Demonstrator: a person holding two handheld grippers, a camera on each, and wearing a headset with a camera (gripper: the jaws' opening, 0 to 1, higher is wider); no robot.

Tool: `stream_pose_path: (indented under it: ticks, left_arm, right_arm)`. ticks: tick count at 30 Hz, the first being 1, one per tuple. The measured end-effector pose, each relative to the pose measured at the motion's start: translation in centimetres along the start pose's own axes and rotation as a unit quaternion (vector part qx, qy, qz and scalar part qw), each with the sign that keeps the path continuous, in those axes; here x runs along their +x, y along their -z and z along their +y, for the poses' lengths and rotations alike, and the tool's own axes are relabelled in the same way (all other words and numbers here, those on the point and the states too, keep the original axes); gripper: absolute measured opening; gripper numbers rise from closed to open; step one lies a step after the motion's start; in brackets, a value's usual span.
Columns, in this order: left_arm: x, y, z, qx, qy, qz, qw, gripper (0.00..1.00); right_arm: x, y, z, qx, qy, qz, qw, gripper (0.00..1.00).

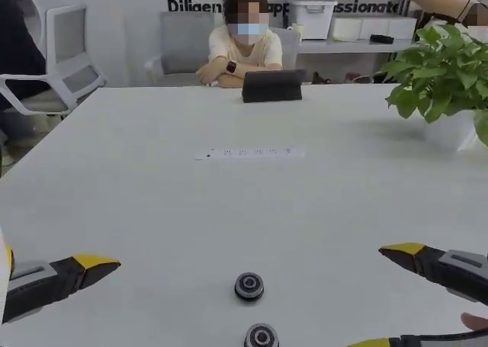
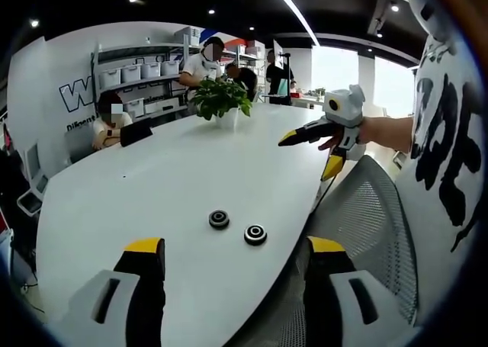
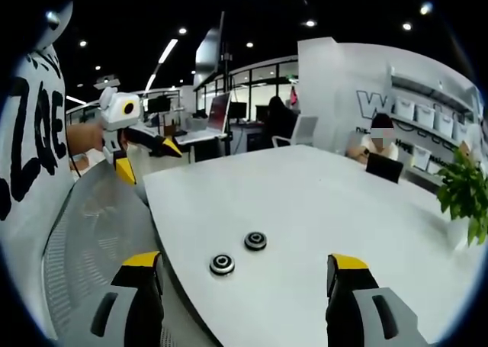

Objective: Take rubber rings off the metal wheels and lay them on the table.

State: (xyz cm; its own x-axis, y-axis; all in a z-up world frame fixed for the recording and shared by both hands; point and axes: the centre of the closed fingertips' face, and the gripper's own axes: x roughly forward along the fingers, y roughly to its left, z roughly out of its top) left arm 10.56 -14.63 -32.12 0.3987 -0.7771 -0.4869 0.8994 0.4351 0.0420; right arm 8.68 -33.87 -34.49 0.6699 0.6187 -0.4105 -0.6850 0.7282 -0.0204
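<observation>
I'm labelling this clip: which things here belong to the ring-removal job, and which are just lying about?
Job: farther wheel and nearer wheel, each with its rubber ring on; left gripper and right gripper, both open; table.
Lying about: power strip, potted plant, tablet, storage boxes.

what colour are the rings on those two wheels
Black rubber rings on silvery metal wheels, clearest in the head view.
</observation>
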Motion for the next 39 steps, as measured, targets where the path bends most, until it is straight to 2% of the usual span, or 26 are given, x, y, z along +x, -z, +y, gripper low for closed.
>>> stream_pose_path:
  ticks: [16,29,39]
  left_arm:
    - [0.9,-1.1,0.5,0.004,0.002,-0.012,0.9999,0.71]
    - [1.7,-0.7,0.7,0.003,0.009,-0.007,0.9999,0.71]
    - [2.2,-0.9,0.7,0.002,0.012,-0.011,0.9999,0.71]
  right_arm:
    - [1.1,-0.8,-0.3,-0.012,-0.008,-0.006,0.9999,0.88]
    - [2.3,0.0,0.2,-0.011,-0.023,0.001,0.9997,0.86]
    - [3.0,0.6,0.4,-0.010,-0.030,0.002,0.9995,0.86]
